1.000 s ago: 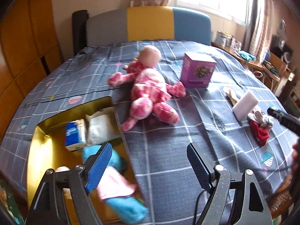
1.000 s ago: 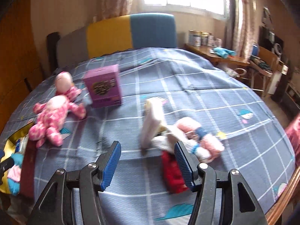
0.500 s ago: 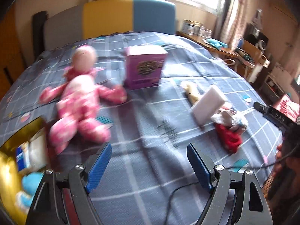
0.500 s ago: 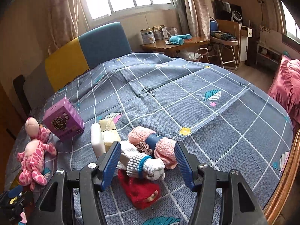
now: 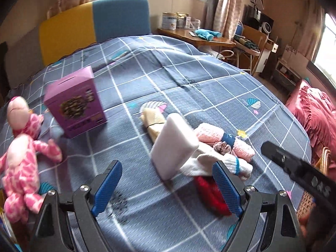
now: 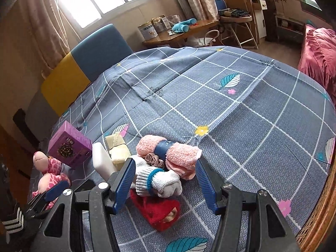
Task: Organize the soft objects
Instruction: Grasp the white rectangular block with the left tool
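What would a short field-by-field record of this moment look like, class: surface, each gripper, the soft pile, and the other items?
Surface: bed with blue checked cover
Left gripper: open, empty, above the cover near the pile
Right gripper: open, empty, over the pile
Soft pile: pink rolled towel with blue band, white sock, red item, scrunchie
Leaning on pile: white sponge block
Beside it: beige bundle
Further left: purple box, upright
Far left: pink plush toy, lying down
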A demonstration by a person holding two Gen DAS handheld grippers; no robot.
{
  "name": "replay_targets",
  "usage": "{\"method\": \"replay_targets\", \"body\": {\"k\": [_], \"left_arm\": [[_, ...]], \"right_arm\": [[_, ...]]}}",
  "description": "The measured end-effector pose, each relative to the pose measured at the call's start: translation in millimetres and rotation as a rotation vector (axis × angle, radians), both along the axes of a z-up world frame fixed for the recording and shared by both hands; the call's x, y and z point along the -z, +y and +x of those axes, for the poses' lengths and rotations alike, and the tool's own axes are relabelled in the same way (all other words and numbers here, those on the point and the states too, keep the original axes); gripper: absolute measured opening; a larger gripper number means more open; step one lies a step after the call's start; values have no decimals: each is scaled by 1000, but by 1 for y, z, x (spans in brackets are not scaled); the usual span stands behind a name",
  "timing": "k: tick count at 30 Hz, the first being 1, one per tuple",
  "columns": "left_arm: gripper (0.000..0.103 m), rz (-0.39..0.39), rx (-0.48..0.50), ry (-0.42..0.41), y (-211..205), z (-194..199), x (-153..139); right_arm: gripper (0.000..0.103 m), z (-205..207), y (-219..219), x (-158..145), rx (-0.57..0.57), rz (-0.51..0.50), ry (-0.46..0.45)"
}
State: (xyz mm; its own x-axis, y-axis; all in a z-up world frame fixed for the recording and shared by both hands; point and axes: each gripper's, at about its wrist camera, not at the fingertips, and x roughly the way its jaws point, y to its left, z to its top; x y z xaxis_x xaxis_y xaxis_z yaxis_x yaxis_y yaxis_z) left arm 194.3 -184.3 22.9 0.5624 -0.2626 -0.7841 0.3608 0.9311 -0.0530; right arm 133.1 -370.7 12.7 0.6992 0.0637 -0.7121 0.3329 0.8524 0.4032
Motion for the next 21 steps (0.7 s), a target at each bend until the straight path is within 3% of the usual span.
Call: {"method": "replay_targets", "body": {"k": [2,5,6,7,8,12,21], "left_arm": [[87,0,10,6,-13,11,6],[70,-17,-13,45,-24,35,16],[57,-19,-15,54,-25,40,19],[36,-23,-21,75,-27,48,24],[32,-35,-21,95,-27,52,27],[20,-108,-33,102,-5,46,25],[20,-196,-43,40,73,-24,-4]], "right_arm": [[60,1,-2,2,5,10,5],[60,2,-4,8,7,37,31],[60,3,-4,9,5,43,38],[60,3,-4,10,5,46,42],[60,3,-5,11,8,48,43],[60,3,-6,11,16,49,37],[60,1,-3,6,-5,56,2]]}}
